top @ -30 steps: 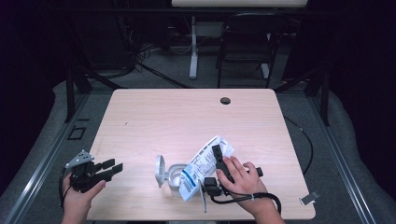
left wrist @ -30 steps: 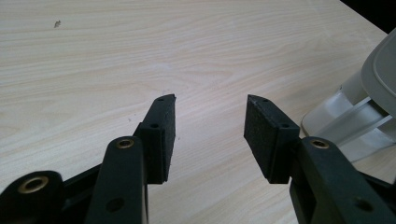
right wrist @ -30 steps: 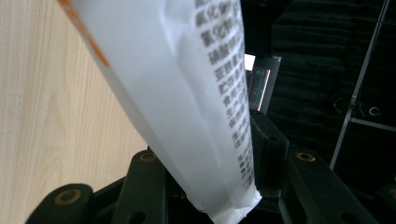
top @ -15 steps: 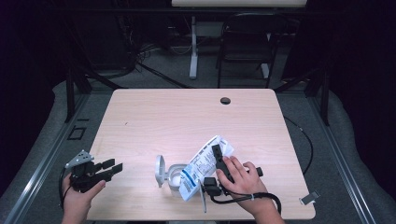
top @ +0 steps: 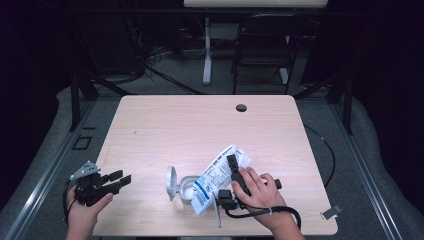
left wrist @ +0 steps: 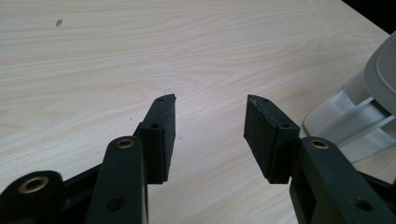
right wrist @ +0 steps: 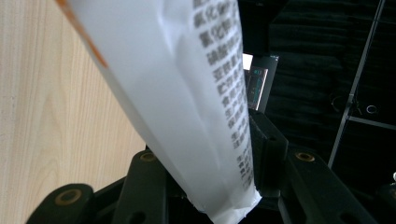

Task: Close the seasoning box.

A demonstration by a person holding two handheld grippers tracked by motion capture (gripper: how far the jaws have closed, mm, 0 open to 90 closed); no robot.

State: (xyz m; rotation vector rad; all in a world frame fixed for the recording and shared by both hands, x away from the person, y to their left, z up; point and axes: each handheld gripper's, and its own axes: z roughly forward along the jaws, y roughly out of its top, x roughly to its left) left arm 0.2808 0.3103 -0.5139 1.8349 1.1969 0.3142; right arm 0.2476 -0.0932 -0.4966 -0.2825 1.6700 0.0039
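Note:
A white printed bag (top: pixel 216 176) hangs tilted over a small clear container (top: pixel 186 189) whose round lid (top: pixel 171 181) is flipped open to the left. My right gripper (top: pixel 231 171) is shut on the bag; in the right gripper view the bag (right wrist: pixel 187 93) fills the gap between the jaws of that gripper (right wrist: pixel 210 149). My left gripper (top: pixel 121 177) sits at the table's near-left edge, open and empty. In the left gripper view its pads (left wrist: pixel 210 121) stand wide apart over bare wood, with the container (left wrist: pixel 345 116) off to the right.
The light wooden table (top: pixel 200 125) has a black grommet (top: pixel 241 107) near its far edge. A chair (top: pixel 260 45) and a table leg stand behind it. A cable loops near my right wrist (top: pixel 280 212). A small grey tag (top: pixel 331 211) lies off the near-right corner.

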